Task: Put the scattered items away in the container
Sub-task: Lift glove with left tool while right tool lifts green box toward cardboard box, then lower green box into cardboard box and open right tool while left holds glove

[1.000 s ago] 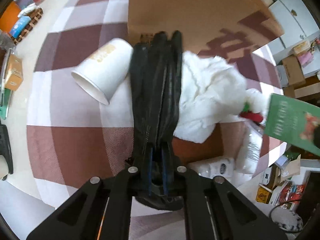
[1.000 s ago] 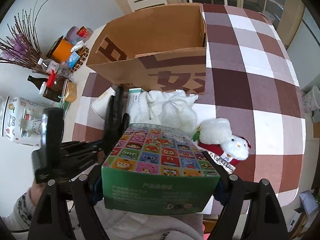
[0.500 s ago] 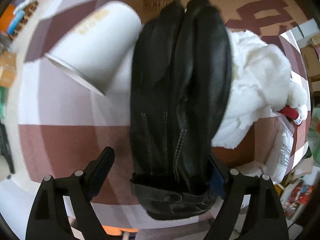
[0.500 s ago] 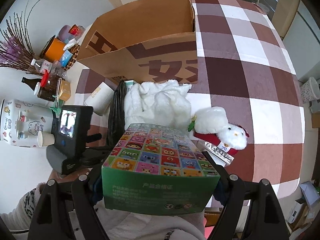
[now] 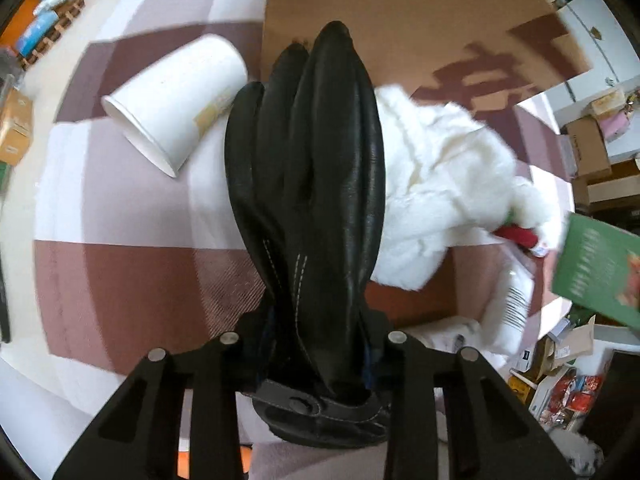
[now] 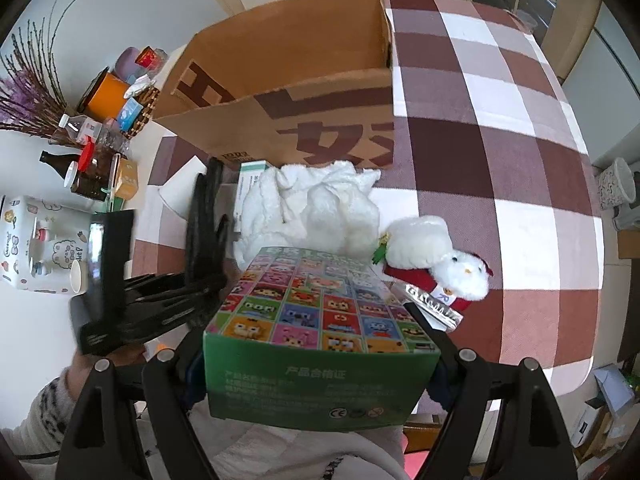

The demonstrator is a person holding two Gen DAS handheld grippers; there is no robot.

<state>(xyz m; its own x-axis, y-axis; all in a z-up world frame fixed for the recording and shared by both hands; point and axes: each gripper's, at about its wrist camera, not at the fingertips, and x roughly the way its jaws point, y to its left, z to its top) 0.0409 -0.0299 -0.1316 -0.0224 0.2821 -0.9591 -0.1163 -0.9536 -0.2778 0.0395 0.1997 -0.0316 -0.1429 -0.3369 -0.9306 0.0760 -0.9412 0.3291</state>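
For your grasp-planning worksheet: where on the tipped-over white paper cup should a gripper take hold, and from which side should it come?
The paper cup lies on its side. Its open mouth faces the camera's lower left, so come from there and probably pinch the rim wall, one finger inside.

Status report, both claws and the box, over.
Left claw shut on black leather glove. Right claw shut on green cartoon-printed carton. Open brown cardboard box ahead, white fluffy cloth lying against its front.
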